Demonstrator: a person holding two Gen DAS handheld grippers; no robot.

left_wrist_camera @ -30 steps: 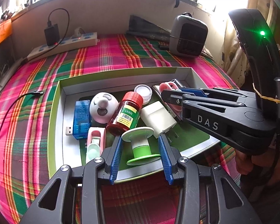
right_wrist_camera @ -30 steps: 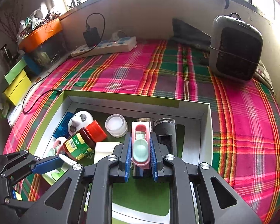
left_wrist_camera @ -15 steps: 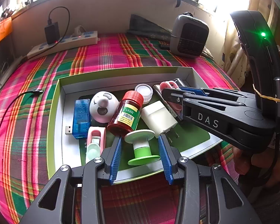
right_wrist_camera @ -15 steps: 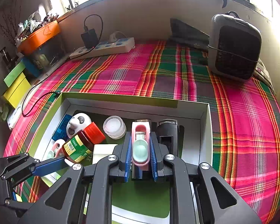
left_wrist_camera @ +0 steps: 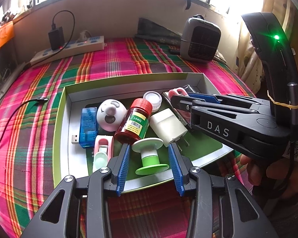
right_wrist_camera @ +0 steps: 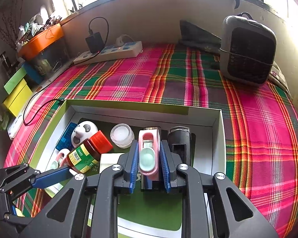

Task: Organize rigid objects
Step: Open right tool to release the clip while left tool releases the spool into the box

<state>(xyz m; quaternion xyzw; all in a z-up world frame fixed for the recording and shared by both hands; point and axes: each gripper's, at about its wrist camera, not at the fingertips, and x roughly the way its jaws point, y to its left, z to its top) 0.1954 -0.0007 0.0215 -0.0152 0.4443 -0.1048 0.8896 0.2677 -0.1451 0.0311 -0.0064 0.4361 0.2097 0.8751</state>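
Note:
A shallow white box with a green rim [left_wrist_camera: 58,130] [right_wrist_camera: 218,138] lies on a plaid cloth and holds several small objects. My left gripper [left_wrist_camera: 149,148] is open, its blue pads either side of a green-and-white spool [left_wrist_camera: 150,155] without touching it. Behind the spool lie a red-capped brown bottle [left_wrist_camera: 136,121], a white charger [left_wrist_camera: 167,127], a blue USB stick [left_wrist_camera: 88,127], a white round toy [left_wrist_camera: 110,114], a clear jar [left_wrist_camera: 152,99] and a pink-and-mint clip [left_wrist_camera: 102,152]. My right gripper [right_wrist_camera: 149,152] is shut on another pink-and-mint clip [right_wrist_camera: 148,154], next to a black lighter [right_wrist_camera: 179,144].
A grey heater [right_wrist_camera: 248,51] stands at the back right. A white power strip [right_wrist_camera: 109,52] with a black charger lies at the back left. A black cable [left_wrist_camera: 14,115] runs over the cloth left of the box. Coloured boxes [right_wrist_camera: 17,93] stand at the far left.
Both grippers have drawn back slightly and risen a little. The right gripper keeps its hold on the pink clip; the left stays open around the spool.

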